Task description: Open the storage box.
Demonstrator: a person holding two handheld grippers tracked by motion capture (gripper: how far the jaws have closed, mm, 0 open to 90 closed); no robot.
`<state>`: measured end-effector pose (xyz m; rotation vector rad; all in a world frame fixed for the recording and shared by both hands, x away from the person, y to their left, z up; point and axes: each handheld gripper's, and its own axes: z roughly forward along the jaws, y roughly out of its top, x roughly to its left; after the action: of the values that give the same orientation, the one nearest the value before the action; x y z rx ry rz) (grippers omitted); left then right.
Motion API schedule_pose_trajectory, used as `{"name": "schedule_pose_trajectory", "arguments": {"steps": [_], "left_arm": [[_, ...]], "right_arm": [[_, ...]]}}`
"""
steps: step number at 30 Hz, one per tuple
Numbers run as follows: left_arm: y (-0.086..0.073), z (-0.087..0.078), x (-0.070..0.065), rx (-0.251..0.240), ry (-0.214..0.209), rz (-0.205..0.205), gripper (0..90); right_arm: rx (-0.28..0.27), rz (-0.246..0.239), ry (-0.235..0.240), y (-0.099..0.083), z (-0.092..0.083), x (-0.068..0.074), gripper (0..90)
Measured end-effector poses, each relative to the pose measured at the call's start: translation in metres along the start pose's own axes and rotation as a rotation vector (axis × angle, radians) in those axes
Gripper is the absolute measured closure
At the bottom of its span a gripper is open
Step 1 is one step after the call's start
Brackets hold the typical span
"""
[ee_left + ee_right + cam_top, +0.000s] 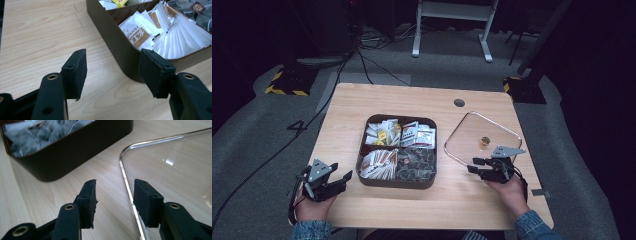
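The right tool (477,166) sat at the lower right of the high view, its jaws parted and holding nothing, straddling the near rim of the clear glass tray (124,173); the left tool (339,179), lower left, stood wide open and empty just beside the brown compartment box (398,182) of sachets (162,35) at the worktop's (412,100) centre.

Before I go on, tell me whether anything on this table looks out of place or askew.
The glass lid lies off the brown box, flat on the table and turned askew to its edges. The box stands open with its packets exposed. The right tongs sit open astride the lid's rim. Nothing looks spilled or broken.
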<state>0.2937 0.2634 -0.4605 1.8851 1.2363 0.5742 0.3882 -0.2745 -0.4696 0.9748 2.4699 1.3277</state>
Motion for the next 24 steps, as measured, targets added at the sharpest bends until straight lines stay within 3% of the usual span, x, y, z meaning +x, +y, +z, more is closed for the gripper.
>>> {"name": "schedule_pose_trajectory", "arguments": {"steps": [2,12,16,24], "left_arm": [[0.005,0.003,-0.002,-0.004,-0.003,0.007,39.9],[0.014,0.01,-0.005,-0.008,-0.003,0.019,40.0],[0.015,0.01,-0.006,-0.006,-0.005,0.019,39.9],[0.019,0.01,-0.008,-0.011,-0.004,0.022,39.6]], "right_arm": [[0.036,-0.033,0.009,-0.005,0.008,0.009,54.7],[0.11,-0.146,0.014,-0.015,0.032,0.035,52.6],[0.102,-0.187,0.006,-0.018,0.039,0.04,47.4],[0.078,-0.179,-0.017,-0.019,0.044,0.041,41.6]]}}
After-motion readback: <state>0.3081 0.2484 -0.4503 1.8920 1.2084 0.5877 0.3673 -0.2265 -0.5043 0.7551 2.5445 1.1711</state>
